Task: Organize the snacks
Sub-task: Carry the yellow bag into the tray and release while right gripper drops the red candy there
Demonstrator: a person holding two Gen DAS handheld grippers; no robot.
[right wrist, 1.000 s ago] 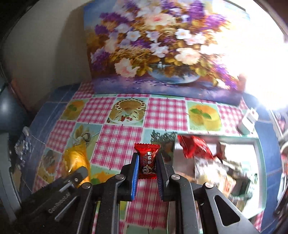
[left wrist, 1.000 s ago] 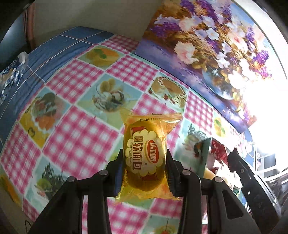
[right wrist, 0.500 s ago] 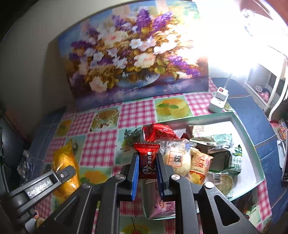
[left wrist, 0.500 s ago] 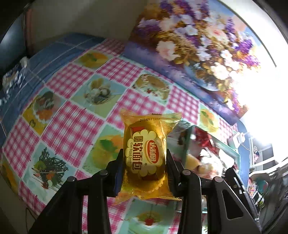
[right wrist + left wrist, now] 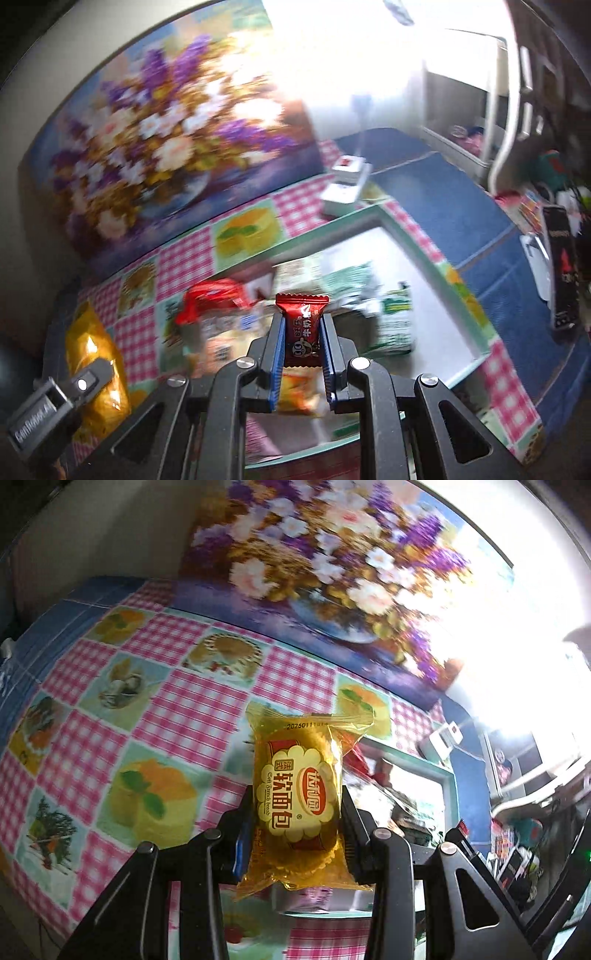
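Carrying both snacks to the box (image 5: 461, 295): left tool (image 5: 297, 812) clamped on bread pack (image 5: 299, 801), right tool (image 5: 303, 343) pinching candy (image 5: 303, 332) above the box. Centre over free space, lower, then release.

A lived-in home room, worktop under a pink-checked food-print tablecloth (image 5: 192, 709), flower painting (image 5: 159, 147) propped against the wall beyond the claw, white cabinet (image 5: 480, 110) to its right

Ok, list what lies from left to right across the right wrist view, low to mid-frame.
Yellow bread packet in the left gripper → red snack bag → red candy in the right gripper → green-and-white packet → black box.
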